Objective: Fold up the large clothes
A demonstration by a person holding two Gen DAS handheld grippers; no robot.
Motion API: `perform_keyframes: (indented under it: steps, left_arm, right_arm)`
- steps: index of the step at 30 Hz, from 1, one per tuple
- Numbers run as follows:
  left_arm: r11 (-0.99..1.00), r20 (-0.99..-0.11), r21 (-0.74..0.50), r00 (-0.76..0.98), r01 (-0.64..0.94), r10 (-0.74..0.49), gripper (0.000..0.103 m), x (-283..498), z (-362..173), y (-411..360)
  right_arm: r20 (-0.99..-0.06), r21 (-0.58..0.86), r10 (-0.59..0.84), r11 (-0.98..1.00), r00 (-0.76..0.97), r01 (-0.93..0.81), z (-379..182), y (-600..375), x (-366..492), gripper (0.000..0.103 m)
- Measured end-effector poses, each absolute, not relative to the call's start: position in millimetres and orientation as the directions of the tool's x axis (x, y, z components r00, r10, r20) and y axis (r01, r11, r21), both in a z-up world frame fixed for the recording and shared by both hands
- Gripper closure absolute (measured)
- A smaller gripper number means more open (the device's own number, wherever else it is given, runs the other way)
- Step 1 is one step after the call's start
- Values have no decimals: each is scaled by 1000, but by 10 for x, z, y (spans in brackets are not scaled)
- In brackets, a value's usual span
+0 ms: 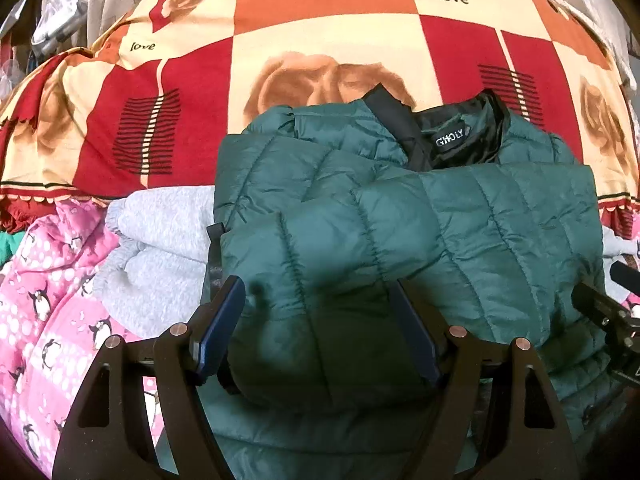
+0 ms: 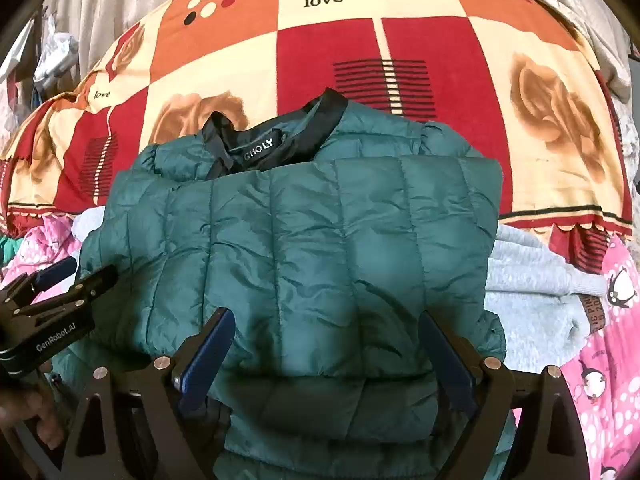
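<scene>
A dark green quilted puffer jacket (image 1: 460,220) (image 2: 304,240) lies on the bed, collar away from me, with its black lining and label (image 1: 450,140) showing. Its sleeves are folded across the front. My left gripper (image 1: 316,284) hovers over the jacket's near left part, fingers wide apart, with puffy fabric lying between and under them. My right gripper (image 2: 326,314) stands open over the near right part in the same way, and the fabric runs on past its right finger. Each gripper shows at the edge of the other's view: right gripper (image 1: 598,280), left gripper (image 2: 86,270).
A red, orange and cream rose-patterned blanket (image 1: 320,40) (image 2: 440,40) covers the bed beyond the jacket. A pale grey fleece garment (image 1: 160,240) (image 2: 532,280) lies under the jacket on both sides. Pink penguin-print fabric (image 1: 52,300) (image 2: 612,360) spreads along the near edge.
</scene>
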State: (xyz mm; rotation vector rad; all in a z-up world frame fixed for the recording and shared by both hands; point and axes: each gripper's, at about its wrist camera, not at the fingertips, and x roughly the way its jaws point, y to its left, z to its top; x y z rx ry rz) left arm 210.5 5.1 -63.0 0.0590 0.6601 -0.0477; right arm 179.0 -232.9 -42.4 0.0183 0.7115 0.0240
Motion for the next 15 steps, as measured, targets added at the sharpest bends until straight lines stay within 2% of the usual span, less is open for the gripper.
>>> perform_keyframes:
  steps: [15]
  left_arm:
    - [997, -610, 54, 793, 56, -12, 27, 1943, -385, 173]
  right_arm:
    - [-628, -3, 14, 1000, 778, -20, -155, -2367, 1497, 11]
